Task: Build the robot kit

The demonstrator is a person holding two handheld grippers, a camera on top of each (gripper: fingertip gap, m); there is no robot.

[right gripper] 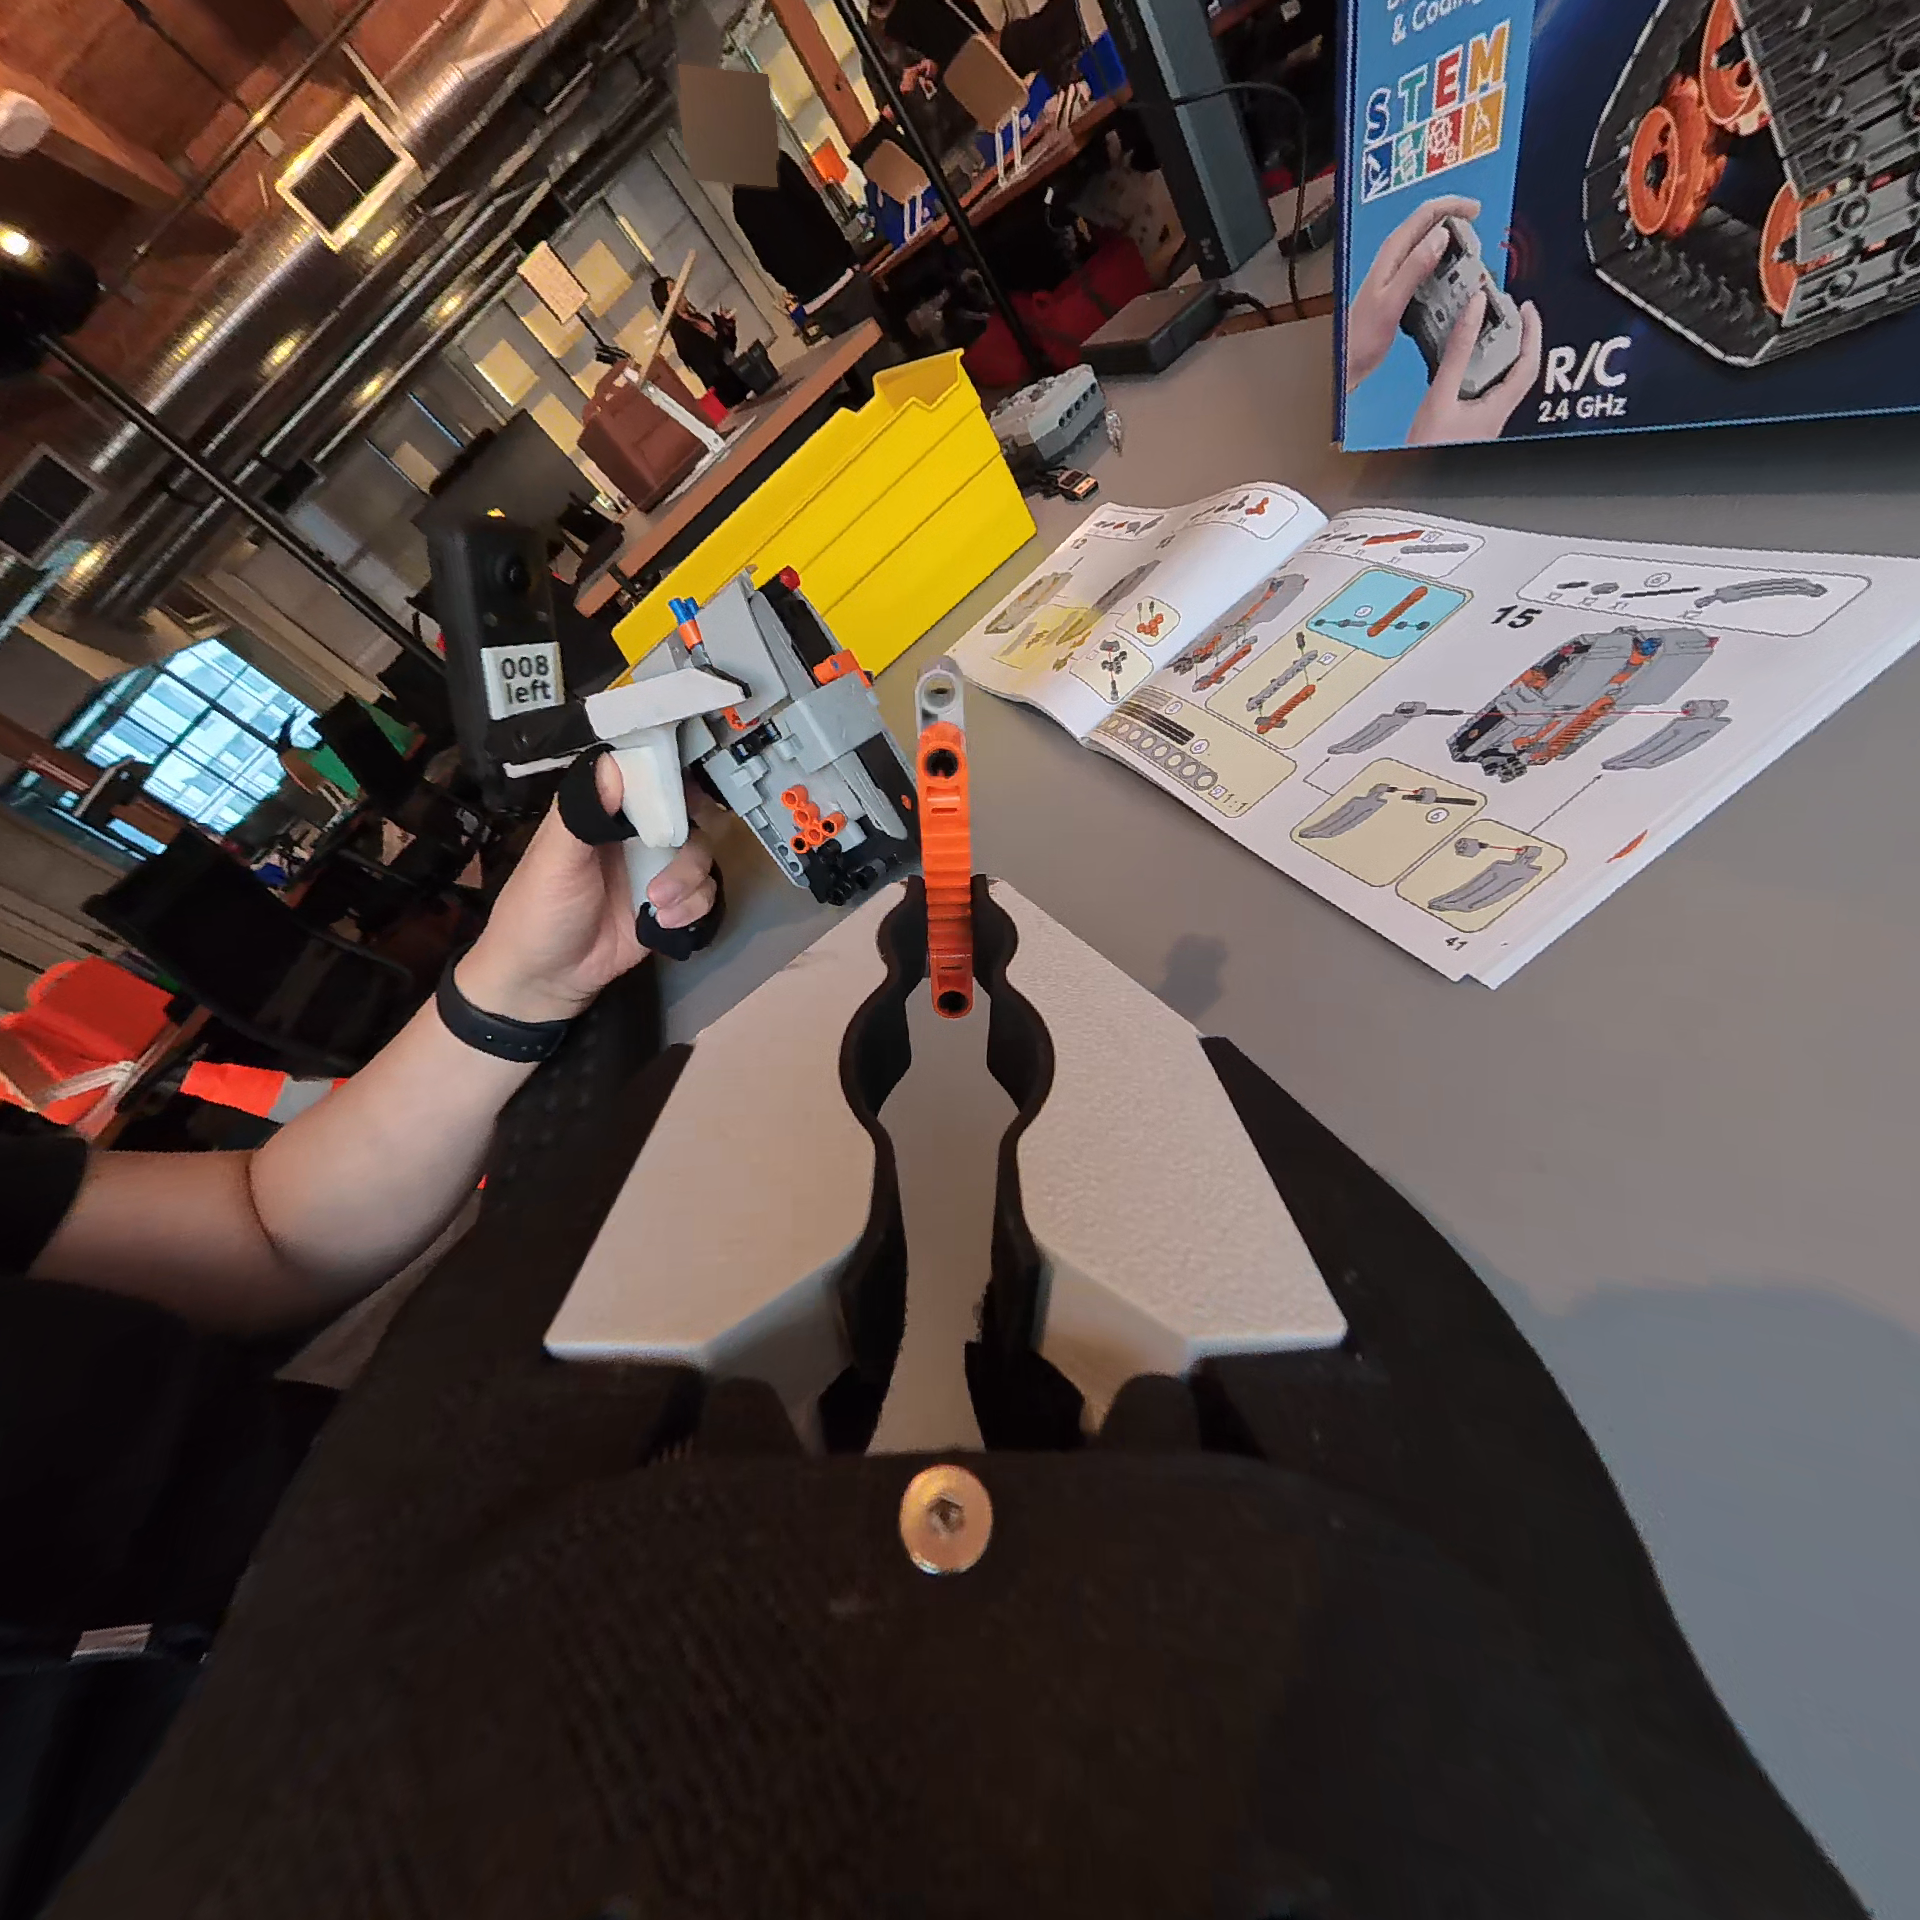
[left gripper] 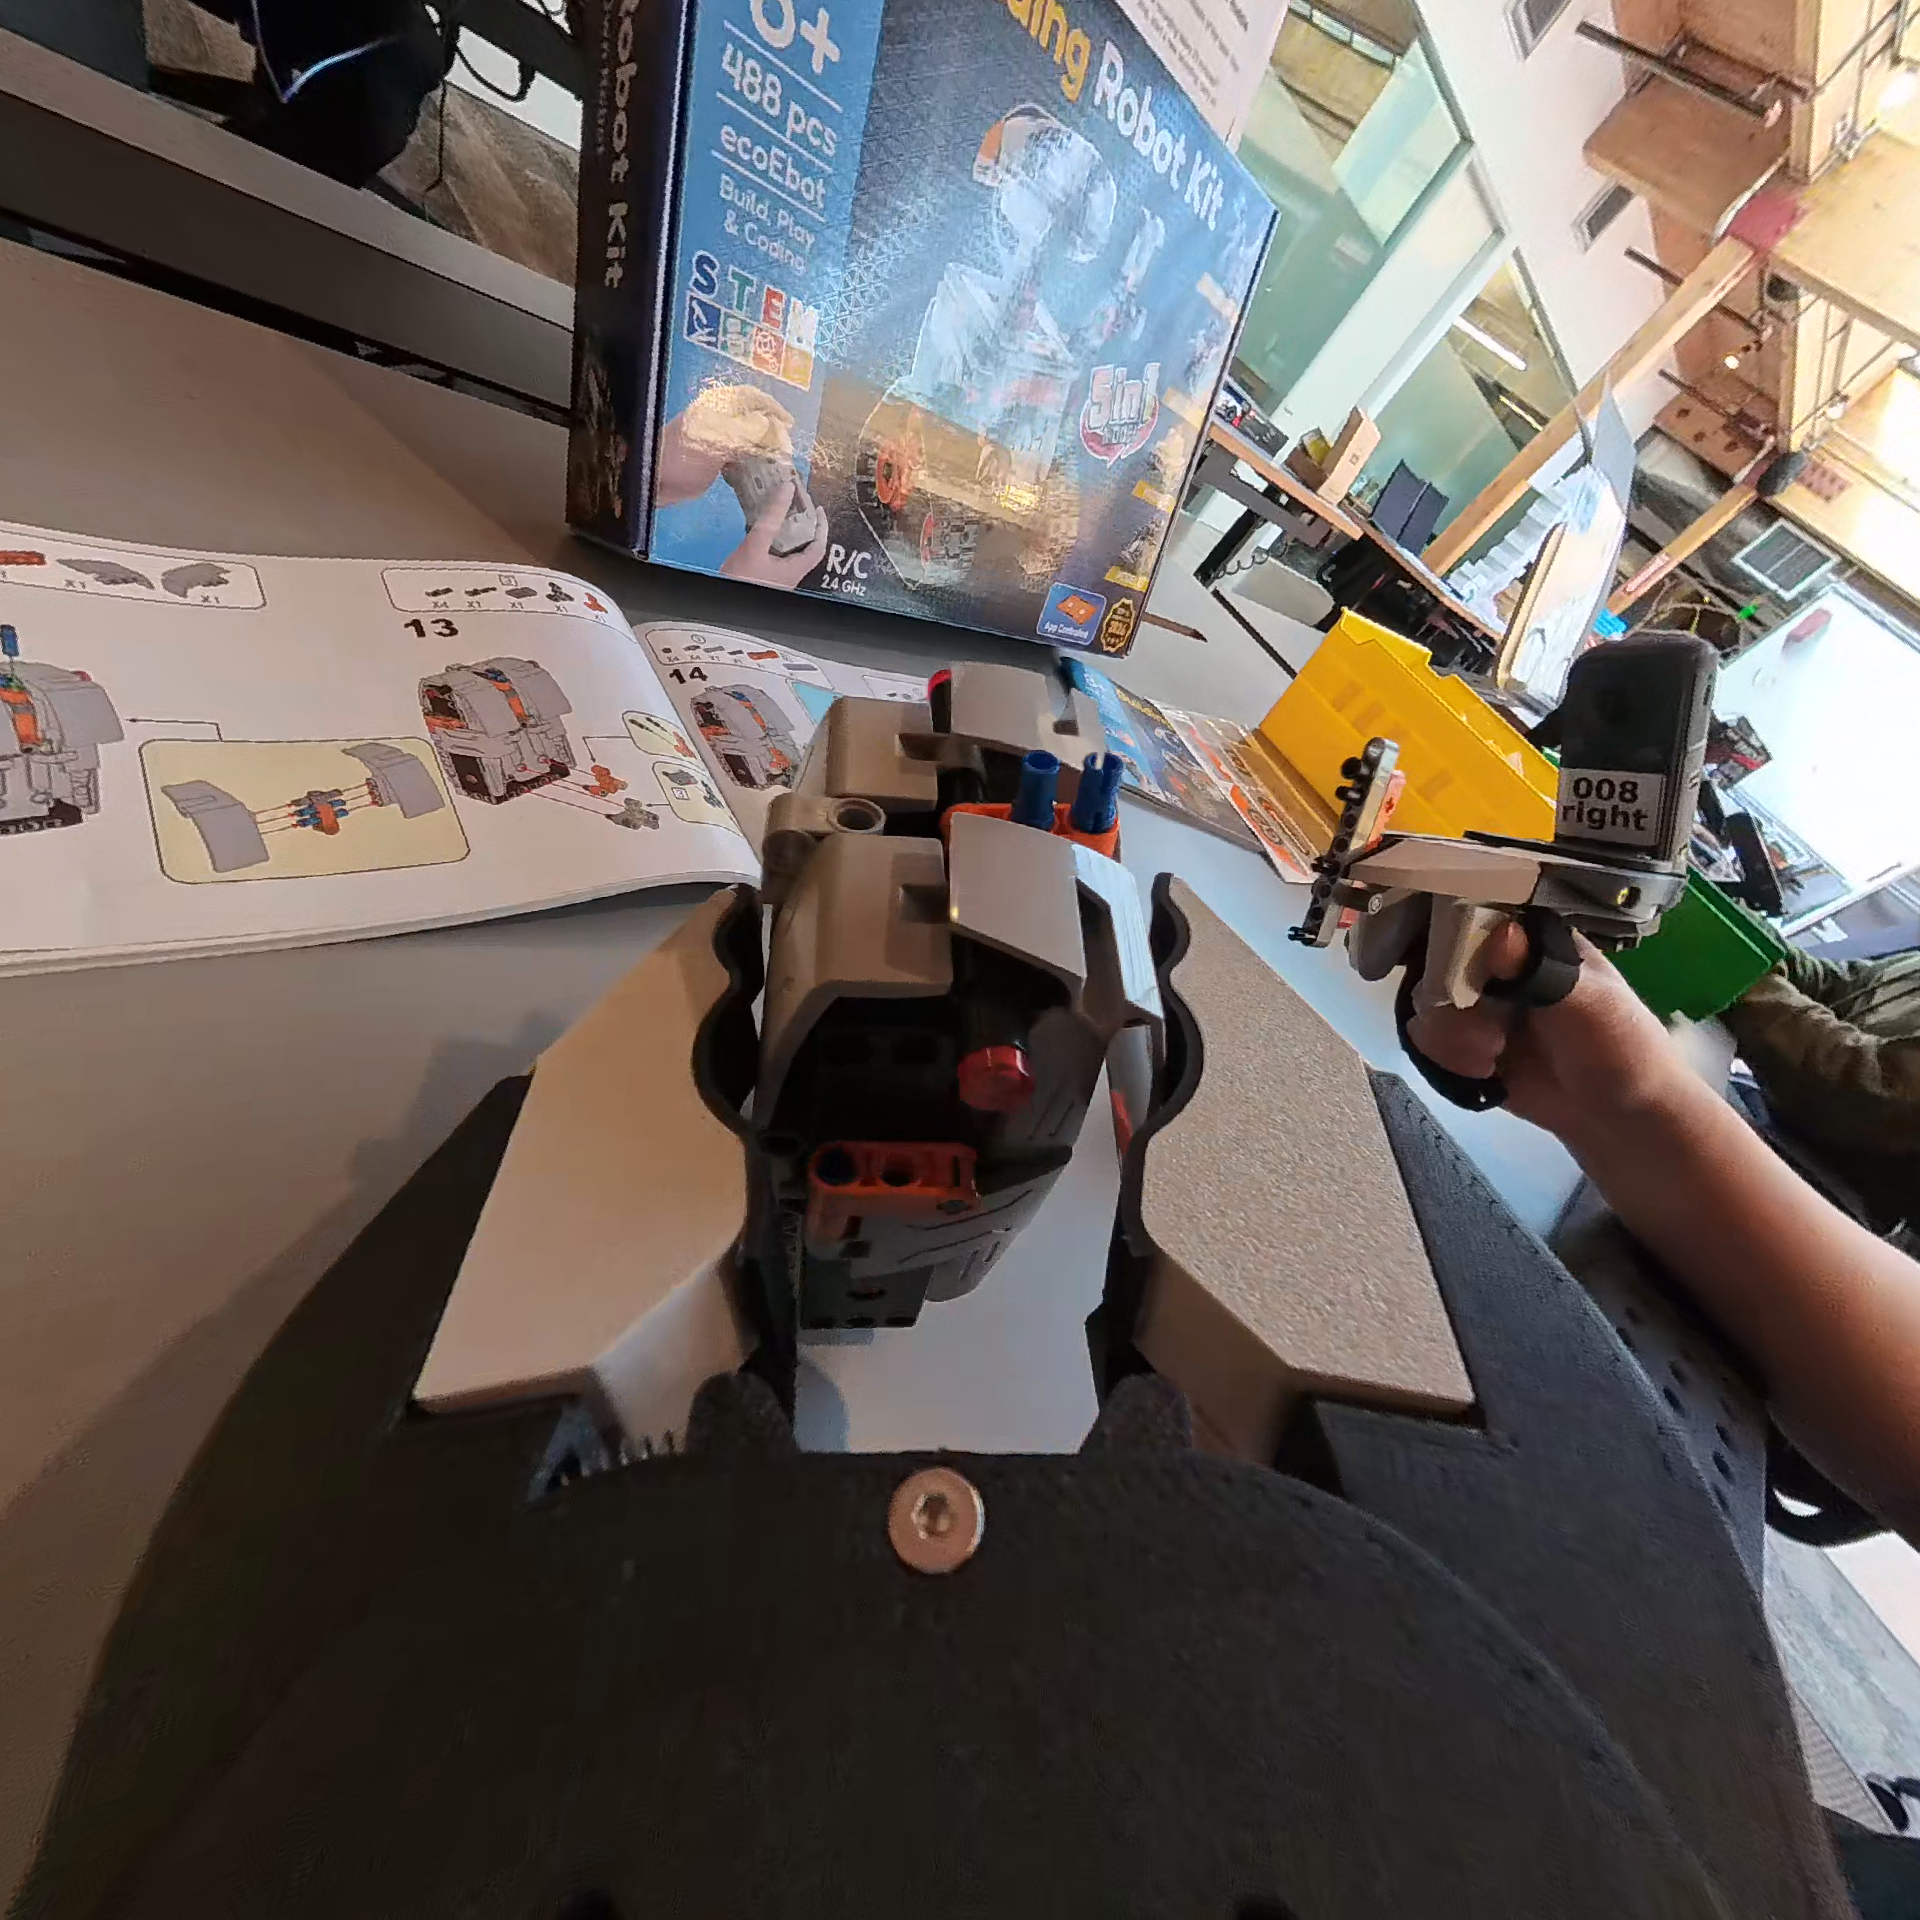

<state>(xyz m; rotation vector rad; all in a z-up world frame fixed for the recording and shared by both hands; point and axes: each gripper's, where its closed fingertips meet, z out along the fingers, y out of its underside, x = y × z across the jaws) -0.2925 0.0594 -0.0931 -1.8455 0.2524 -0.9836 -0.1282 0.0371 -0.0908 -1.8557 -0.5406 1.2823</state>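
Both hand-held grippers loaded, held above the desk (right gripper: 1299, 1091).

My left hand-held gripper (left gripper: 951, 997) is clamped on the grey/black brick model (left gripper: 935, 997), 2 blue pins (left gripper: 1060, 784) sticking up from its far end. My right hand-held gripper (right gripper: 948, 935) pinches an orange toothed beam (right gripper: 945, 862) w/ a grey beam (right gripper: 938, 696) at its tip, pointing away. Open instruction booklet (right gripper: 1455, 748) lies flat on the desk, kit box (right gripper: 1621, 208) upright behind it, yellow bin (right gripper: 883, 520) nearby.
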